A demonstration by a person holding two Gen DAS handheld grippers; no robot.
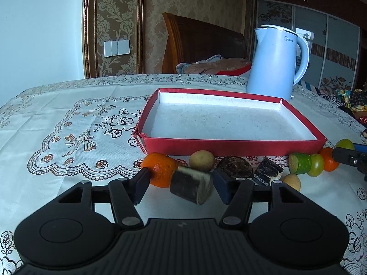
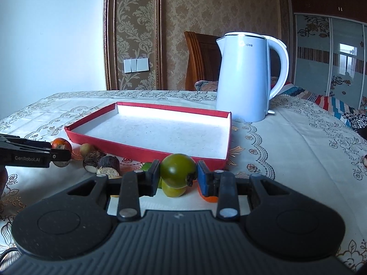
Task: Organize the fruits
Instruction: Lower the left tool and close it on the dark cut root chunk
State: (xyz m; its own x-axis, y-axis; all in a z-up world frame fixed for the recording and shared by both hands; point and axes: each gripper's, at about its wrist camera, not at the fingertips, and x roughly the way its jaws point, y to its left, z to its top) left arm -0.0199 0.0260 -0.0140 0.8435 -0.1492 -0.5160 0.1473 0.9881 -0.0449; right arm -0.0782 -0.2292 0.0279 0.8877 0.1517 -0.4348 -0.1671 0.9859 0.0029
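Observation:
A shallow red tray with a white floor lies on the table, also in the right wrist view. Fruits lie in a row along its near side. My left gripper is shut on a dark brown piece with a pale cut face, lifted off the cloth, with an orange behind the left finger. My right gripper is shut on a green round fruit, above another green fruit. A yellow round fruit, dark pieces and a lime piece lie nearby.
A white electric kettle stands behind the tray's far right corner, also in the right wrist view. The patterned lace tablecloth covers the table. A wooden chair and a wall stand beyond the table's far edge.

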